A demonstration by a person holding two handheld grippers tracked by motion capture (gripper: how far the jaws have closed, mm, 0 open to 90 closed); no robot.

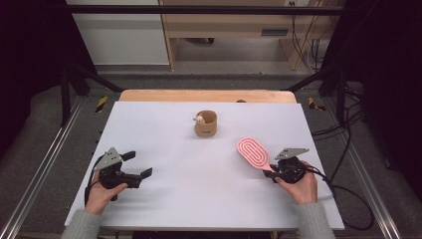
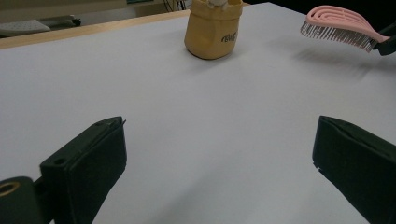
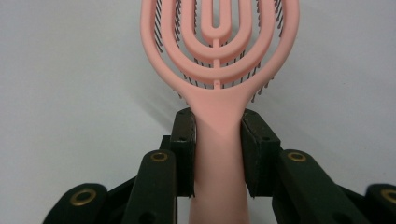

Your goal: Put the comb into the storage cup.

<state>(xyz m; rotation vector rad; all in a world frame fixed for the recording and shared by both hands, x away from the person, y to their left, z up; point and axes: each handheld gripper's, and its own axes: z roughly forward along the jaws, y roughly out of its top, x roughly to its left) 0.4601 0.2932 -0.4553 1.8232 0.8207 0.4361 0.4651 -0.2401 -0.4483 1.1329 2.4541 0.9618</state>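
A pink vented hairbrush [image 1: 252, 152] hangs a little above the white table at the right, bristles down. My right gripper [image 1: 271, 172] is shut on its handle, and in the right gripper view both pads press the handle [image 3: 218, 140] from either side. From the left gripper view the hairbrush [image 2: 337, 25] shows at the upper right. My left gripper [image 1: 138, 164] rests near the table's left front, open, with nothing between its fingers [image 2: 88, 163]. A tan cup [image 1: 205, 123] with a small pale object inside stands at the middle back; the same cup [image 2: 213, 29] is seen ahead of the left gripper.
The white table [image 1: 189, 199] ends in a wooden strip [image 1: 206, 95] at the back. Metal rails run along both sides, and cables trail over the floor at the right [image 1: 348, 194].
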